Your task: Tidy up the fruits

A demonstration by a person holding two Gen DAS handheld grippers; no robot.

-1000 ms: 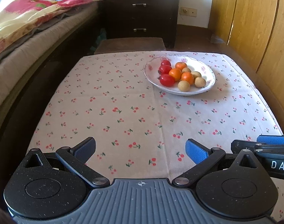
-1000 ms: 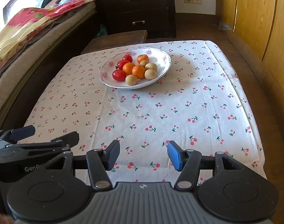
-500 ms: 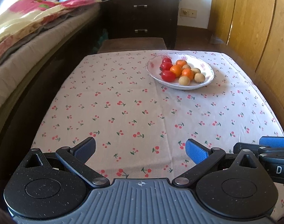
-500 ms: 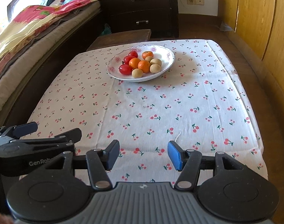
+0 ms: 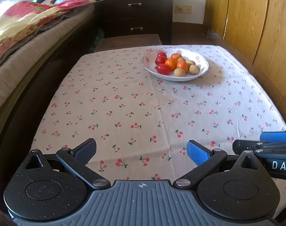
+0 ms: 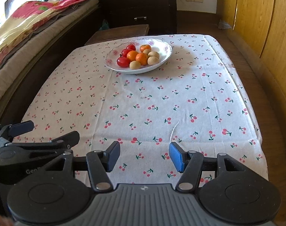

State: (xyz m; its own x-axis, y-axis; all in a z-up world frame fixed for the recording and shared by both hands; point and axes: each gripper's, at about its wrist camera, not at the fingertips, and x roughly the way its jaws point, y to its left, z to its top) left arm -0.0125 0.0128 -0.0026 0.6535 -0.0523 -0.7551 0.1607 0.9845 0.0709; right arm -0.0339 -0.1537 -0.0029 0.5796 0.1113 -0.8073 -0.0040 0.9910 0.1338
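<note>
Cherry-printed cloth [image 5: 135, 101] covers the bench before us, and well ahead of both tools, near its far edge, we see a white plate [image 5: 203, 71] holding all the fruit. On that plate, red tomatoes [image 5: 162, 68] sit on the side toward our left tool, orange tangerines [image 5: 171, 63] lie in the middle touching them, and pale brown round fruits [image 5: 194, 69] lie on the side toward our right tool. From the right wrist view the same plate [image 6: 112, 64] lies ahead and a little to the left.

Our left tool [image 5: 141, 149] hangs over the near end of the bench, released, its blue pads spread wide with only cloth between them. Our right tool [image 6: 144, 155] is likewise released, holding nothing, just beside the left one. Each shows at the edge of the other's view.

Beyond the bench we see a dark wooden stool [image 5: 127, 39], then a dark dresser [image 5: 135, 13]. A bed [image 5: 30, 37] with a flowered quilt runs along our left, and wooden wardrobe doors [image 5: 255, 18] stand on our right.
</note>
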